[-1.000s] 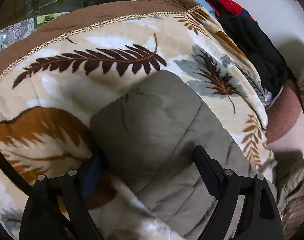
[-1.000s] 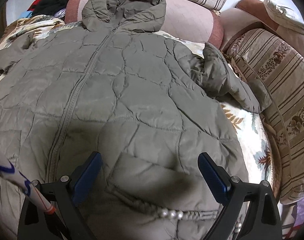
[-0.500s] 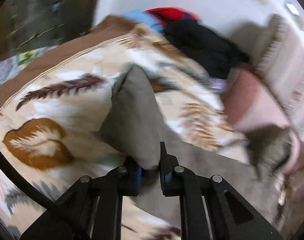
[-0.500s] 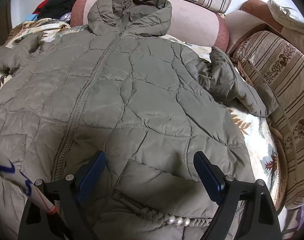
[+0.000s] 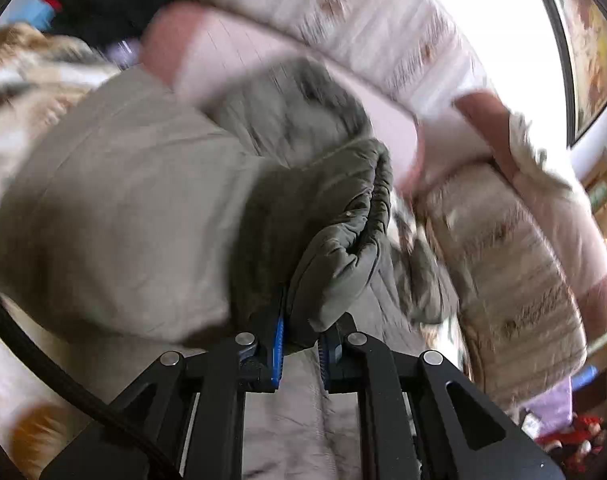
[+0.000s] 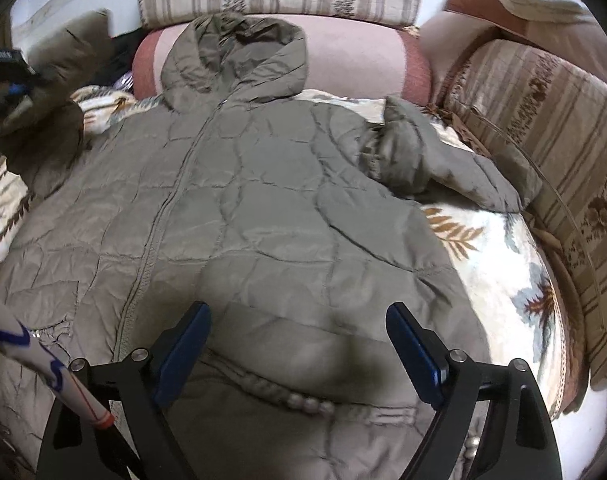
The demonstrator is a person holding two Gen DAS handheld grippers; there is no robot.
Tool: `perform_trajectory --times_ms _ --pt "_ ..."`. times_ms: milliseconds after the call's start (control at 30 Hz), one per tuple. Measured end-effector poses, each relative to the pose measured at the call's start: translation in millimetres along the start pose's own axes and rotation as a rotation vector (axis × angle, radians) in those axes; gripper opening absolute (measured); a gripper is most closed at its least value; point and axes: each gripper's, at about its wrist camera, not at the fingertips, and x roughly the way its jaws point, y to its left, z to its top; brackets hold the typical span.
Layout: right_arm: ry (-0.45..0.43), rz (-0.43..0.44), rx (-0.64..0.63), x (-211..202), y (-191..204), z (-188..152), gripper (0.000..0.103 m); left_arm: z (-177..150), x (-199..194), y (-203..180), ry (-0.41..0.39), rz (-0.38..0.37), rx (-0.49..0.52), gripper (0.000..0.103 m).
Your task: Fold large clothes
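An olive quilted hooded jacket (image 6: pixel 263 208) lies face up on a leaf-print blanket (image 6: pixel 499 276), its hood (image 6: pixel 239 52) on a pink bolster. My left gripper (image 5: pixel 301 344) is shut on the cuff of the jacket's left sleeve (image 5: pixel 343 240) and holds it lifted; the sleeve (image 6: pixel 55 92) and that gripper (image 6: pixel 7 68) show at the far left of the right wrist view. My right gripper (image 6: pixel 299 344) is open and empty above the jacket's lower front, near a pearl-trimmed pocket (image 6: pixel 299 400). The other sleeve (image 6: pixel 443 164) lies bent at the right.
Striped cushions (image 6: pixel 543 128) line the back and right side. A pink bolster (image 6: pixel 355 60) lies behind the hood. A pile of dark and red clothes (image 5: pixel 103 4) sits at the back left. A white stick with blue marks (image 6: pixel 43 368) crosses the lower left.
My left gripper closed on the sleeve cuff, lifted it off the blanket and swung it right toward the jacket's body. My right gripper stayed open, shifting slightly over the jacket's lower front.
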Motion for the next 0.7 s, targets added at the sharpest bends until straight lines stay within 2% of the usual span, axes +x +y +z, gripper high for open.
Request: perform_trajectory --times_ms 100,200,233,300,333,400,433,567,700 --pt "0.005 -0.001 0.046 -2.0 -17.3 -4.0 0.092 -31.0 54.8 -19.8 0.094 0.100 0.041 0.020" --pt "0.023 0.018 0.093 -1.0 -32.9 -4.7 0.092 -55.3 74.5 -34.8 0.137 0.159 0.074 0.026" --pt "0.029 0.028 0.105 -0.7 -37.3 -3.2 0.092 -63.3 70.1 -41.8 0.134 0.160 0.092 0.030" --pt "0.030 0.048 0.121 -0.8 -44.3 2.5 0.093 -69.4 53.9 -50.1 0.112 0.138 0.104 0.045" --pt "0.032 0.063 0.125 0.0 -47.2 7.1 0.093 -76.6 36.5 -56.3 0.086 0.136 0.110 0.057" --pt "0.044 0.132 0.139 5.2 -50.3 19.6 0.093 -87.7 11.5 -58.7 0.026 0.159 0.126 0.066" --pt "0.056 0.170 0.153 9.7 -50.5 26.1 0.093 -96.8 -6.9 -63.0 -0.011 0.200 0.149 0.072" --pt "0.118 0.321 0.198 41.8 -41.8 49.2 0.094 -123.6 -49.7 -62.6 -0.101 0.348 0.205 0.073" --pt "0.174 0.361 0.235 88.1 -27.8 70.1 0.094 -142.2 -77.3 -45.2 -0.128 0.446 0.185 0.073"
